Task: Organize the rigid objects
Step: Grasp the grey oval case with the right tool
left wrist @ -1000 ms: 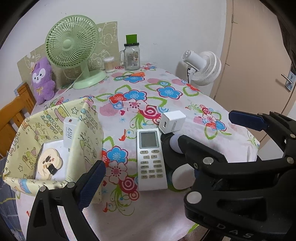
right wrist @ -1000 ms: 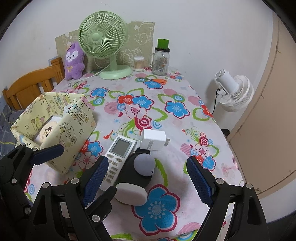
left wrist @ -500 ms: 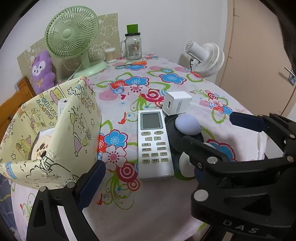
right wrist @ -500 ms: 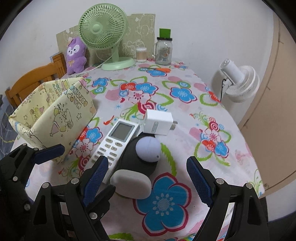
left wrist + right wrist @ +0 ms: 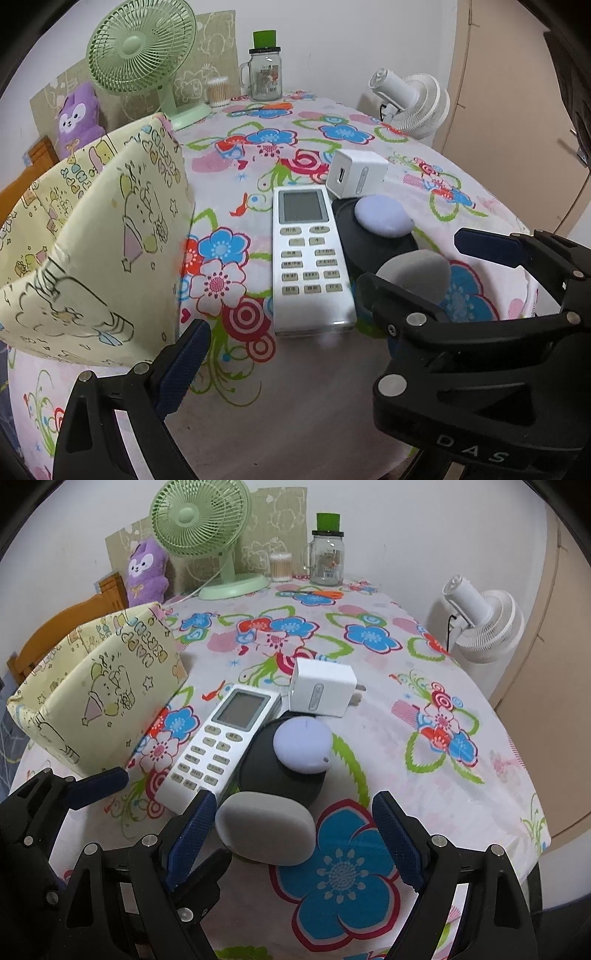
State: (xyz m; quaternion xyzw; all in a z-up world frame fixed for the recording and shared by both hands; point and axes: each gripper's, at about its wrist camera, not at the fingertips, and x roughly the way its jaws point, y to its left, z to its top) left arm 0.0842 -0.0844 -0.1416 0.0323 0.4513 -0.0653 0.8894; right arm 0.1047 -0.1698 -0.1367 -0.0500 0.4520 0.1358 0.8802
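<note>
A white remote (image 5: 310, 258) lies on the flowered tablecloth. To its right sits a black disc (image 5: 266, 771) with a lavender puck (image 5: 303, 744) on top. A white charger cube (image 5: 321, 692) rests behind them. A grey-white rounded case (image 5: 266, 829) lies in front of the disc. My right gripper (image 5: 295, 836) is open and low over the table, straddling the case; its left pad is close to it, the right pad apart. My left gripper (image 5: 295, 365) is open in front of the remote. One of its fingers (image 5: 184, 365) is beside the basket; the right gripper's body hides the other.
A yellow fabric basket (image 5: 99, 686) stands at the left, its inside hidden. At the table's back are a green fan (image 5: 207, 528), a purple plush (image 5: 146, 572), a jar (image 5: 327, 559) and a cotton-swab box. A white fan (image 5: 480, 624) stands beyond the right edge.
Both grippers have sunk toward the table and the objects loom larger. The rounded case now sits between the right gripper's fingers. The basket's inside has dropped out of sight.
</note>
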